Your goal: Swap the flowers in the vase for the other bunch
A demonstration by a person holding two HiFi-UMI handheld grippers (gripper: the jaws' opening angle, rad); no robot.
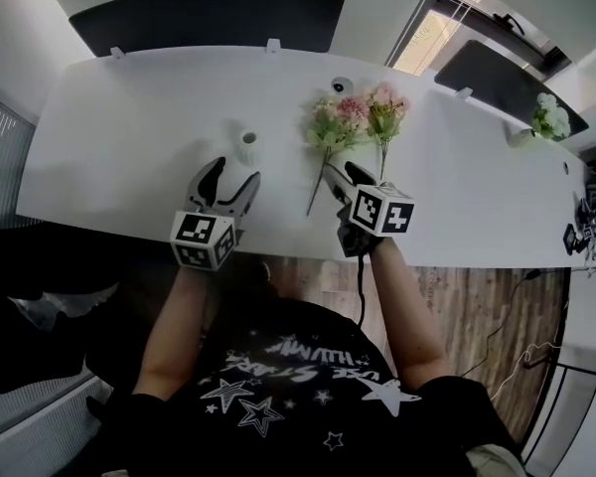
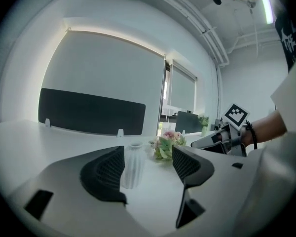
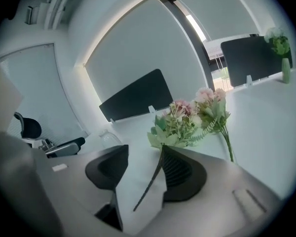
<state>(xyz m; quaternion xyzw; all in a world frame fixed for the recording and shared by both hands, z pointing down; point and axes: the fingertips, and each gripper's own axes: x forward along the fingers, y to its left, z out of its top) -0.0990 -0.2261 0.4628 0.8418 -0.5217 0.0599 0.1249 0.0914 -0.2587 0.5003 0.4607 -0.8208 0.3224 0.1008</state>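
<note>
A small white ribbed vase [image 1: 246, 139] [image 2: 132, 167] stands on the white table [image 1: 129, 147] with no flowers in it. Two pink and green bunches lie to its right: the nearer bunch [image 1: 331, 127] [image 3: 176, 125] and a second bunch [image 1: 385, 109] [image 3: 213, 107]. My left gripper [image 1: 234, 172] [image 2: 148, 154] hangs open just short of the vase, touching nothing. My right gripper [image 1: 342, 170] [image 3: 144, 157] is open, and the nearer bunch's long stem [image 3: 150, 181] runs between its jaws, close along the right one; the left jaw stands apart.
Another vase of pale flowers [image 1: 548, 117] [image 3: 281, 48] stands at the table's far right. Dark partition screens [image 1: 209, 18] rise along the back edge. A small round dark object [image 1: 340, 85] sits behind the bunches. The person's body is at the near table edge.
</note>
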